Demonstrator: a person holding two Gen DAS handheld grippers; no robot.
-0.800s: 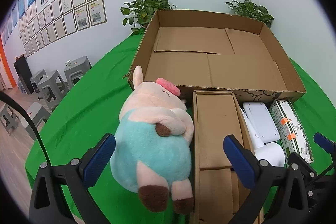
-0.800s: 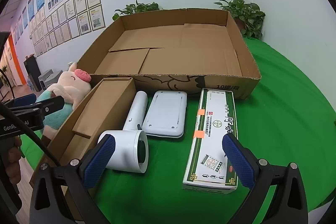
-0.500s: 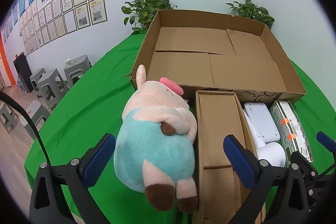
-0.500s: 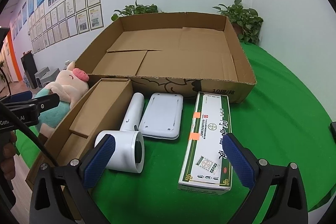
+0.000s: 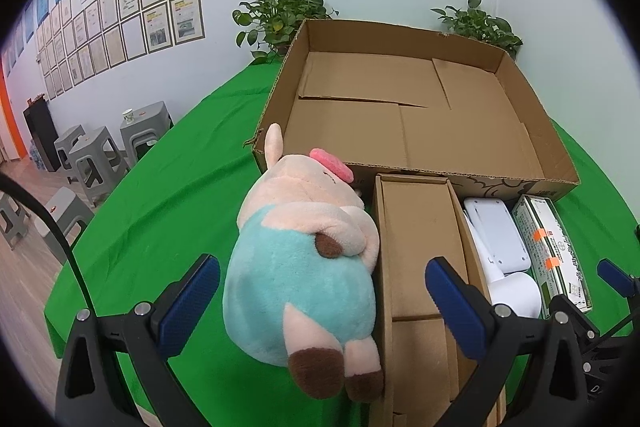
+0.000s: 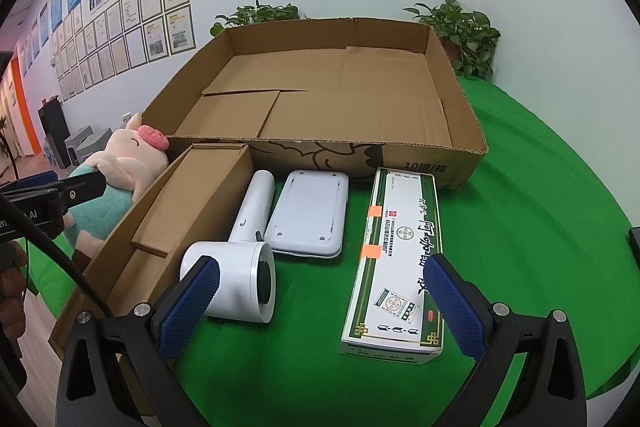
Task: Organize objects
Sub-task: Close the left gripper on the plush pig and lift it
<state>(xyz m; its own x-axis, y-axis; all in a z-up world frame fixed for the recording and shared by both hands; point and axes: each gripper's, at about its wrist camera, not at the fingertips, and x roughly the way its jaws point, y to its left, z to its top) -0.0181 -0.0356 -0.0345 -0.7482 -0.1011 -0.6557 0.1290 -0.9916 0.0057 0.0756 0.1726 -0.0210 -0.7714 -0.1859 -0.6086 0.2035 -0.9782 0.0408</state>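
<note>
Plush pig (image 5: pixel 304 267) lies on its side on the green desk (image 5: pixel 160 211), touching the narrow cardboard box (image 5: pixel 420 247); it looks light, soft and squashy, best pinched across its teal belly. Left tongs (image 5: pixel 320 297) gape wide around it, tilted downward; right tongs (image 6: pixel 318 301), equally wide, hold nothing above the white hair dryer (image 6: pixel 240 267).

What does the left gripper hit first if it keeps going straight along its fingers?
Probably the teal-and-pink plush pig: the open left gripper frames it, though the long brown cardboard box sits right beside; depth is unclear.
</note>
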